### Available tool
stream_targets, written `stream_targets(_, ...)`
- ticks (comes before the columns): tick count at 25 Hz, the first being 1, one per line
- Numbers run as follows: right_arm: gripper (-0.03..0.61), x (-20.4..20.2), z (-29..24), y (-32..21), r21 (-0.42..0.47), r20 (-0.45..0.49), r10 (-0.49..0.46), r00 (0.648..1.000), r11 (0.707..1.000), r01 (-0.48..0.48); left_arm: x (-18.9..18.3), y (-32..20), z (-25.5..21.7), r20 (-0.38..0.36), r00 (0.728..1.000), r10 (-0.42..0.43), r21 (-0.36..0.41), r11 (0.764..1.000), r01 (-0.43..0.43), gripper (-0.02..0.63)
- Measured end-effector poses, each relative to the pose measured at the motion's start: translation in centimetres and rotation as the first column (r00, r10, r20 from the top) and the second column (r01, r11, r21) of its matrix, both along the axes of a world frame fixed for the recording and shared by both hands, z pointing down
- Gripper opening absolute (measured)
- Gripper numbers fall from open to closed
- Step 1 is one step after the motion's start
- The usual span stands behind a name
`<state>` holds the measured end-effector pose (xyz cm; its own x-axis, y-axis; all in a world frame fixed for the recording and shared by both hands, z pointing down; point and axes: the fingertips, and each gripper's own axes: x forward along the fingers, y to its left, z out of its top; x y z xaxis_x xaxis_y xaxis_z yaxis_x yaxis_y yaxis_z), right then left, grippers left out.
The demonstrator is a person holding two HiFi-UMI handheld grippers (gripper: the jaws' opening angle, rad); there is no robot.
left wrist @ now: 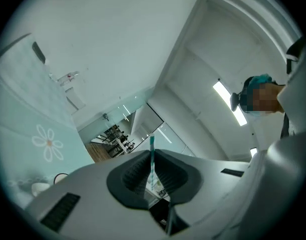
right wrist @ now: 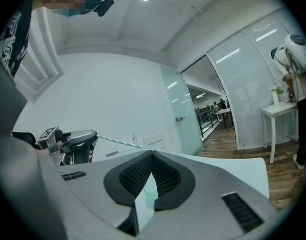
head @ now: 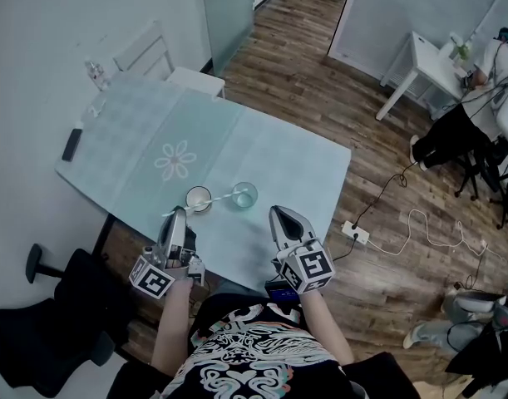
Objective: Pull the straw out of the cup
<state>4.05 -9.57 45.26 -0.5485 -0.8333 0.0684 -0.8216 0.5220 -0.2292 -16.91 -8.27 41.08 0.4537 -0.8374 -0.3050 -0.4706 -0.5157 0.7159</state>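
Note:
A thin striped straw (head: 223, 197) is pinched in my left gripper (head: 177, 214), which is shut on it near the table's front edge. The straw reaches out over the white cup (head: 199, 199) toward the clear glass (head: 244, 195); I cannot tell whether its far end touches either. In the left gripper view the straw (left wrist: 152, 151) stands up between the pads of the left gripper (left wrist: 152, 155). The right gripper view shows the straw (right wrist: 117, 141) hanging in the air, away from my right gripper (right wrist: 153, 153). The right gripper (head: 278, 212) is shut with nothing in it, right of the glass.
The table (head: 303, 160) has a pale blue cloth with a flower print. A dark phone (head: 71, 144) and a small bottle (head: 94, 73) lie at its far left. A black office chair (head: 62, 306) stands at the left; a power strip (head: 354, 233) lies on the floor at the right.

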Motion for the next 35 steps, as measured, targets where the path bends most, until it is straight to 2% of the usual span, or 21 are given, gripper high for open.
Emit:
stream_targets(5,0.021,0.1,0.1,0.2,-0.003,-0.006,0.008,1.0,1.0,-0.008,0.1,-0.1,0.6,-0.045,0.999,0.016,-0.021,1.0,-0.017,0.032)
stream_targets(15,0.02,-0.1,0.2,0.1,-0.004,-0.023,0.012,1.0,1.0,-0.012,0.3,-0.2,1.3,-0.058,0.997,0.042,-0.039,0.998,-0.044,0.032)
stream_targets(30,0.02,0.1,0.6,0.0,-0.011,-0.022,0.018,1.0,1.0,-0.018,0.3,-0.6,1.8,-0.066,0.996,0.054,-0.047,0.997,-0.057,0.032)
stream_targets(35,0.02,0.3,0.7,-0.2,-0.014,-0.019,0.018,1.0,1.0,-0.019,0.4,-0.9,2.1,-0.036,0.998,0.049,-0.053,0.997,-0.051,0.032)
